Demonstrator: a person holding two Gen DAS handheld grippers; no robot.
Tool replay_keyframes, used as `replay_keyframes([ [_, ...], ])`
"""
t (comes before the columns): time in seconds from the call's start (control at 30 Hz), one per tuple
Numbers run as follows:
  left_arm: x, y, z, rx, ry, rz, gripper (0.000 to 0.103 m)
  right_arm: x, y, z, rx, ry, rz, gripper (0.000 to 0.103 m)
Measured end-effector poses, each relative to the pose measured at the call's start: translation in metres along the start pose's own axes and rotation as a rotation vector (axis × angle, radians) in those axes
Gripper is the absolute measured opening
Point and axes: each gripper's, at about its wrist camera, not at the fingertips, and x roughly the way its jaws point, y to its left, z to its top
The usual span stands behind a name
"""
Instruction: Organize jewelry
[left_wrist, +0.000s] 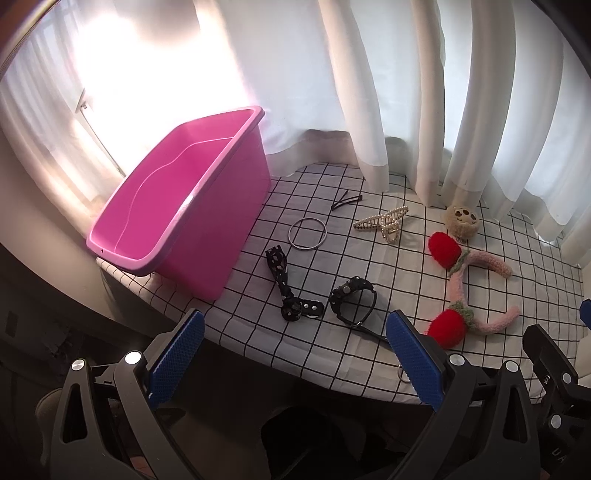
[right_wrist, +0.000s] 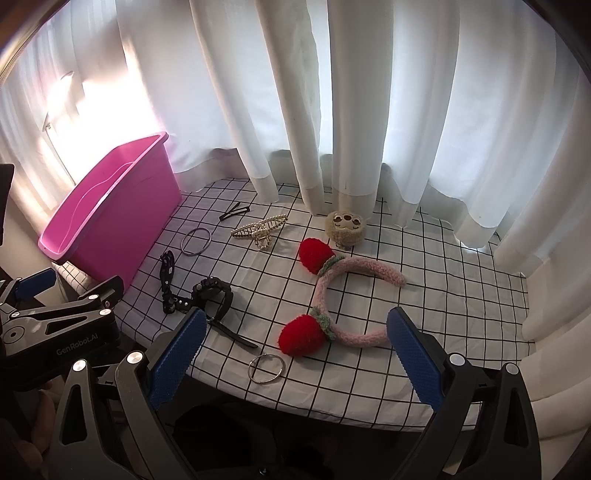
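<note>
Both grippers are held low at the near edge of the tabletop (right_wrist: 461, 302), above the checked cloth, each tilted forward and down toward the jewelry. The left gripper (left_wrist: 295, 354) is seen with its fingers (left_wrist: 177, 354) spread wide and nothing between them; the right gripper (right_wrist: 295, 354) is likewise spread wide and empty. In the right view the left gripper's body is seen at the left, beside the tub.

Nearest the right fingers (right_wrist: 415, 358), a steel ring (right_wrist: 266, 368) lies flat between them, at the cloth's near edge. Just beyond it lies the headband (right_wrist: 354, 295), its arc open to the right and its two red strawberries on the left side; the near strawberry lies between the right fingers, and the near end of the band almost meets the right-hand pad.

Between the left fingers, farther in, a black watch (left_wrist: 352, 301) lies on its side with its strap trailing toward the right-hand pad. A black studded strap (left_wrist: 286, 286) lies just left of it, its long axis running away from the camera. Beyond these a bangle (left_wrist: 307, 234) lies flat, then a pearl claw clip (left_wrist: 382, 223) with its long axis left to right, and a black hairpin (left_wrist: 345, 201). A plush clip (right_wrist: 345, 227) sits near the curtain (right_wrist: 354, 92).

The pink tub (left_wrist: 207, 236) stands at the far left, apparently empty.
</note>
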Motion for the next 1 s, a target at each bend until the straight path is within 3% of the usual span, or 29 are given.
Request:
replay_keyframes([
  [1.0, 0.001, -0.011, 0.006, 0.021, 0.003, 0.018, 0.097, 0.004, -0.01, 0.0, 0.024, 0.004, 0.015, 0.094],
])
